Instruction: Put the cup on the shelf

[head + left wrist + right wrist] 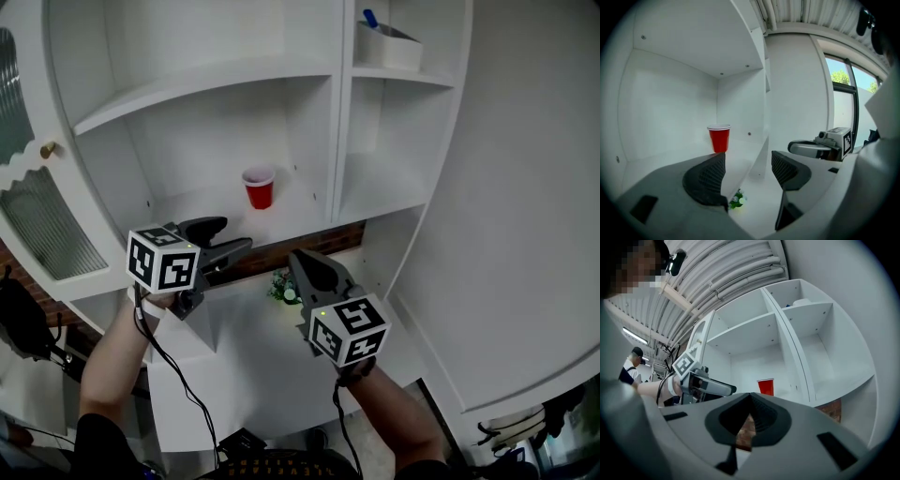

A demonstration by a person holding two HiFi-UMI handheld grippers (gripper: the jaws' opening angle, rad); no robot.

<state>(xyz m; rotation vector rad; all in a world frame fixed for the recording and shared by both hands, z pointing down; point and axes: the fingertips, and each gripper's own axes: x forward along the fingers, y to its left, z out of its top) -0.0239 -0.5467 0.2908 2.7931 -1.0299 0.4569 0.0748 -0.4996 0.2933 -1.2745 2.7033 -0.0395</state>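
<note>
Shelf (206,202) boards, white and deep, fill the space ahead of both tools. The left hand-held gripper (747,163) has its jaws spread with nothing between them. The right hand-held gripper (751,401) is pressed together on nothing. The red cup (259,188) already stands upright on the shelf, ahead of and above both, touched by neither.

The placing looks done, so what remains is probably clearing off. Draw each tool straight back and low, and keep the left one's open jaws from swinging toward the cup.

Only the left gripper view shows a window (843,93) off to its right. Only the right gripper view shows a person (630,366) far to its left. Only the head view shows a box (389,45) high above the right tool. A small plant (737,199) sits below the left jaws.
</note>
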